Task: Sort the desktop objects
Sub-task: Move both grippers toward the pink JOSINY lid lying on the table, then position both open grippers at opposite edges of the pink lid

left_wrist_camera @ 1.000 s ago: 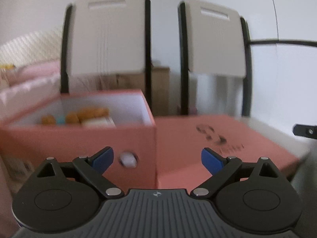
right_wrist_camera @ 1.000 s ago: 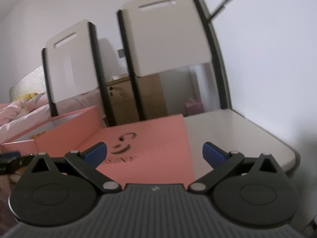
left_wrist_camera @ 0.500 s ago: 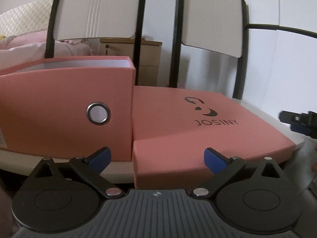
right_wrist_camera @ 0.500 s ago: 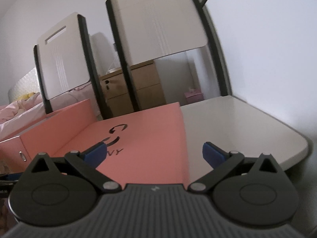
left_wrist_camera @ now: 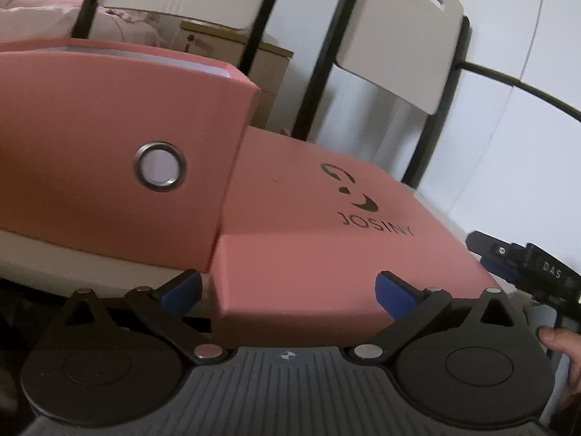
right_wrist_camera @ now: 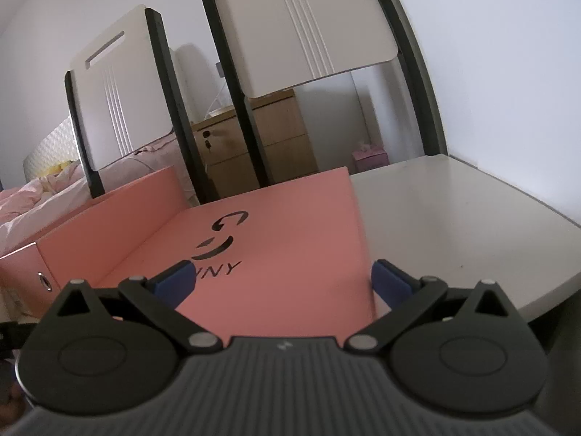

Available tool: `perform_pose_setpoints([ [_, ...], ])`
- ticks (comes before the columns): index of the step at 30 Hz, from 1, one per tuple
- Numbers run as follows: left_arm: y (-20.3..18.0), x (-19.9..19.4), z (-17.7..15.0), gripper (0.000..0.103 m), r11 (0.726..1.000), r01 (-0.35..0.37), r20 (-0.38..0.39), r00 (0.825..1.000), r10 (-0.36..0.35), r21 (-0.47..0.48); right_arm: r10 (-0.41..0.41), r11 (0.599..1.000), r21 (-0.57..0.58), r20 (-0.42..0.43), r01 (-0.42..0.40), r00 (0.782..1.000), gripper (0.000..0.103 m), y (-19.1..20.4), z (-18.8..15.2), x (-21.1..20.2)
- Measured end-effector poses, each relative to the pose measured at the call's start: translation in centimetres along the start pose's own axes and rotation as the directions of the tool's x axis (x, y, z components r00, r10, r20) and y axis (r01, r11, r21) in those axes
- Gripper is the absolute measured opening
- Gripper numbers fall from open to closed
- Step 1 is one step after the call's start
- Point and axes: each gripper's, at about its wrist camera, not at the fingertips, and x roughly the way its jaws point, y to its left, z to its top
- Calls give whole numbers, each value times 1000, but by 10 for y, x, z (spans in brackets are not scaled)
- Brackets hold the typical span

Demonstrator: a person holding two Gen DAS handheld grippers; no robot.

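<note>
Left wrist view, left to right. An open pink cardboard box (left_wrist_camera: pixel 109 152), with a round metal-rimmed finger hole (left_wrist_camera: pixel 160 166) in its near wall, stands at the left on the pale grey tabletop (left_wrist_camera: pixel 54 254); its contents are hidden behind the wall. Touching its right side lies the flat pink cardboard lid (left_wrist_camera: pixel 319 239), printed in black with a logo and the word JOSINY (left_wrist_camera: pixel 376 226), its near corner reaching the table's near edge. The left gripper (left_wrist_camera: pixel 287 289) hangs low in front of that corner, its blue-padded fingers spread wide and holding nothing. At the far right edge appears part of the right gripper (left_wrist_camera: pixel 526 272), with a bare thumb (left_wrist_camera: pixel 559 341) below it.

Right wrist view, left to right. A bed with pink bedding (right_wrist_camera: pixel 32 196) lies far left. The open pink box (right_wrist_camera: pixel 105 218) sits at the left, side wall facing the camera, finger hole at its near end. Two white chair backs with black frames, the left one (right_wrist_camera: pixel 116 91) and the right one (right_wrist_camera: pixel 308 25), stand beyond the table's far edge; between and behind them stands a light wooden drawer cabinet (right_wrist_camera: pixel 279 145), and a small pink tissue box (right_wrist_camera: pixel 370 154) sits on the floor further right. The pink lid (right_wrist_camera: pixel 290 250) occupies the centre. The right gripper (right_wrist_camera: pixel 283 281) is spread wide and empty, its left pad over the lid's near end, its right pad over the lid's right edge. Bare tabletop (right_wrist_camera: pixel 454 225) extends to the right, against a white wall (right_wrist_camera: pixel 508 72).
</note>
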Motion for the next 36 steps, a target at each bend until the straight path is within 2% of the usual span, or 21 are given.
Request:
perform_pose_setpoints([
  [9, -5, -2, -4, 103, 999, 25, -36, 999, -23, 46, -11, 1000, -20, -7, 11, 1000, 103, 3, -1, -2],
  [18, -8, -23, -13, 103, 997, 46, -68, 997, -41, 64, -9, 1000, 14, 5, 9, 1000, 103, 8, -9, -26],
  [23, -5, -36, -17, 103, 997, 44, -27, 999, -42, 60, -9, 1000, 21, 10, 9, 1000, 103, 13, -14, -39],
  [28, 7, -58, -8, 103, 1000, 8, 32, 999, -9, 28, -58, 996, 73, 55, 54, 997, 103, 16, -12, -64],
  [33, 14, -89, -6, 103, 1000, 4, 72, 997, -3, -22, -50, 996, 75, 108, 42, 993, 103, 39, -17, -97],
  [36, 8, -101, -8, 103, 1000, 11, 73, 997, -10, -10, -51, 994, 101, 141, 37, 989, 103, 48, -23, -116],
])
